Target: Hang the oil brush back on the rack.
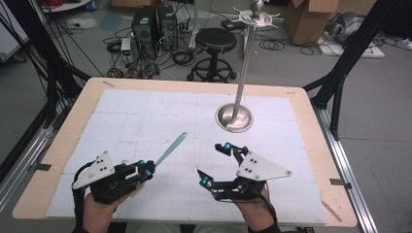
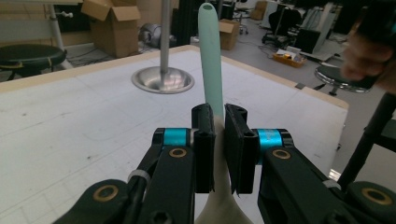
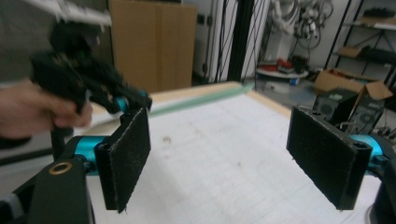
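Note:
A long mint-green utensil handle (image 1: 171, 149) sticks out forward and to the right from my left gripper (image 1: 145, 170), which is shut on it above the near left of the white mat. In the left gripper view the two pads pinch the handle (image 2: 210, 56) where it widens into a cream-coloured part (image 2: 219, 205). My right gripper (image 1: 215, 163) hovers at the near middle, its jaws wide open with nothing between them. The right gripper view looks between its pads (image 3: 126, 158) toward the left gripper (image 3: 88, 84) and the green handle (image 3: 205, 99).
A metal stand with a round base (image 1: 234, 118) and a tall pole (image 1: 245, 63) rises from the mat (image 1: 145, 111) at the far right of centre. The wooden table edge (image 1: 311, 126) frames the mat. Behind the table stand a stool (image 1: 215, 41), computer cases and cardboard boxes.

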`<action>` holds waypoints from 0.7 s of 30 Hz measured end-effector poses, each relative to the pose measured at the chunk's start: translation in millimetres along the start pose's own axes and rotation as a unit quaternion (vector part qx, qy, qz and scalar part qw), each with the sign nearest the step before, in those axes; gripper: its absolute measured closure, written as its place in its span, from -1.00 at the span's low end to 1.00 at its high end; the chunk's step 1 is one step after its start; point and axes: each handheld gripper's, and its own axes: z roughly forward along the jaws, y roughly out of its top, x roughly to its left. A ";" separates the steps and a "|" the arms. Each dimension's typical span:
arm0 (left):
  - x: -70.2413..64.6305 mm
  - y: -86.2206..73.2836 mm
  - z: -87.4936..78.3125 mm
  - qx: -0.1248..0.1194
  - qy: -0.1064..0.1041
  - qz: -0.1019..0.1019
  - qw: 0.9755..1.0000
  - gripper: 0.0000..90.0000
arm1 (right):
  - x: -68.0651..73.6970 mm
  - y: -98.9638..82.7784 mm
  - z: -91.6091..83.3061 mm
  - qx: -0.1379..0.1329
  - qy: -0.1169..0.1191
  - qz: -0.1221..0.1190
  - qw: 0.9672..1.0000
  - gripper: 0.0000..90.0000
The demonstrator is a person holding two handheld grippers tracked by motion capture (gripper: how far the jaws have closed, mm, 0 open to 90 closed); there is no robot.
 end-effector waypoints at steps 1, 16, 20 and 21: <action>-1.8 -0.3 0.6 0.000 -0.002 0.000 1.000 0.82 | 0.0 -5.6 3.9 0.013 0.003 0.007 1.000 -0.55; -28.1 -6.7 17.6 0.004 -0.061 0.023 0.998 0.82 | 2.4 -30.9 -3.3 0.022 0.019 0.075 0.997 -0.55; -31.9 -7.1 18.9 -0.001 -0.081 0.029 0.996 0.82 | 6.9 -30.3 2.6 0.020 0.040 0.072 0.996 -0.55; -32.4 -6.8 19.3 -0.004 -0.087 0.030 0.996 0.82 | 7.8 -30.2 3.5 0.019 0.046 0.072 0.996 -0.55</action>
